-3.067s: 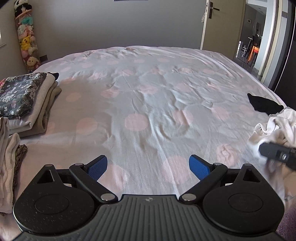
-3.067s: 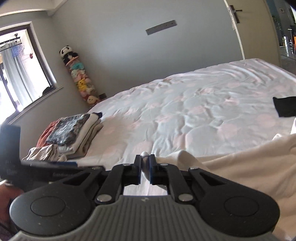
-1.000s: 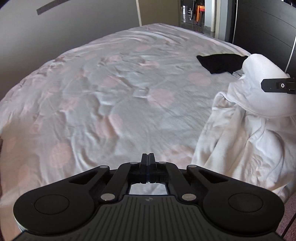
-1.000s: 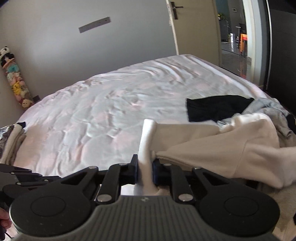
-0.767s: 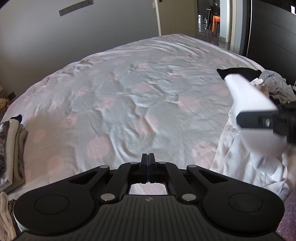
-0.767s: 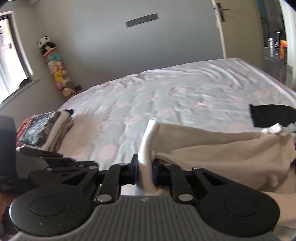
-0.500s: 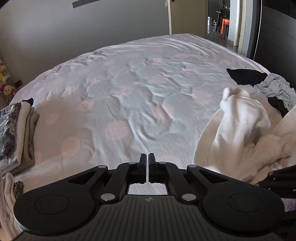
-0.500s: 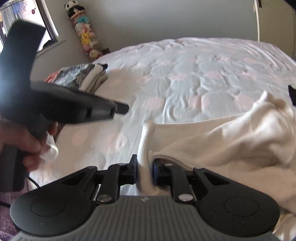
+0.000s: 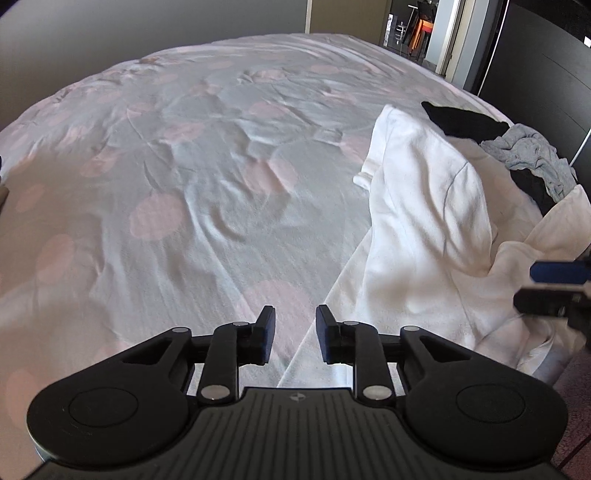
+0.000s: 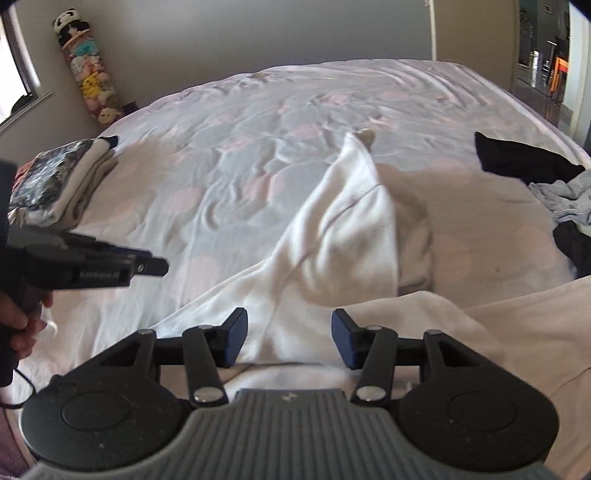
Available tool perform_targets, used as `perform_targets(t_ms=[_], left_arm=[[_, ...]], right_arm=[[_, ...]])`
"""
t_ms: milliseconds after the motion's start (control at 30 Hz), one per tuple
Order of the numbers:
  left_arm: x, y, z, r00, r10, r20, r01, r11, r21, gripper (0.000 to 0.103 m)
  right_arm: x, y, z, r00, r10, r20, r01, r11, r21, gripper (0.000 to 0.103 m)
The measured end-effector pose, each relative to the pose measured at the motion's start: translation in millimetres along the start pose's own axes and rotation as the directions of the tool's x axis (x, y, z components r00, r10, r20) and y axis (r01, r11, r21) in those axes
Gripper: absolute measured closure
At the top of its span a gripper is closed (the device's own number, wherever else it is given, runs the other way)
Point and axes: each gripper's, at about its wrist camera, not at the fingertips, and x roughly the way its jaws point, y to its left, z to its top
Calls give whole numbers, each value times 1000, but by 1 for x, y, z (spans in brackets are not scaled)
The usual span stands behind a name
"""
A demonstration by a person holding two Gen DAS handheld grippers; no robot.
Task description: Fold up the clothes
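A white sweatshirt (image 9: 424,221) lies crumpled on the right half of the bed, one sleeve stretched toward the far side (image 10: 354,166). My left gripper (image 9: 294,332) hangs low over its near left edge with the jaws opening. The cloth edge passes under the gap and the pads do not press it. My right gripper (image 10: 289,336) is over the near bulk of the sweatshirt, jaws opening wide, cloth beneath them but not pinched. Each gripper appears in the other's view: the right gripper (image 9: 554,288) at the right edge, the left gripper (image 10: 110,269) held by a hand (image 10: 22,325).
The bed has a pale sheet with pink dots (image 9: 184,166). Folded clothes (image 10: 55,184) are stacked at its left edge. A black garment (image 9: 465,122) and a grey one (image 9: 532,158) lie at the right. Plush toys (image 10: 88,74) hang in the corner; a doorway (image 9: 424,33) is beyond.
Both grippers have dropped toward the bed and gone from shut to open. The right one has let go of the white fold, and the sweatshirt now rests on the sheet.
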Motion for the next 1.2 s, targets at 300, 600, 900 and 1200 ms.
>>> perform_targets(t_ms=[300,600,900,1200], left_arm=[[50,2,-10,994,-46,-100,45,999,-15,51],[43,-11,-21,996,-63,-70,56,993,-107,77],[4,-2,-23,999,1,43,8,977,-214,99],[-86,62,-45,964,164,208,-68,912,-404,99]], right_arm=[[52,-47,37,998,-55,12,55,997,49,36],[75,-44,35,999,-44,20,44,998,36,81],[33,-31,35,992,-67,104,68,998,1,96],[-19,52,70,976,0,216,44,978,-202,96]])
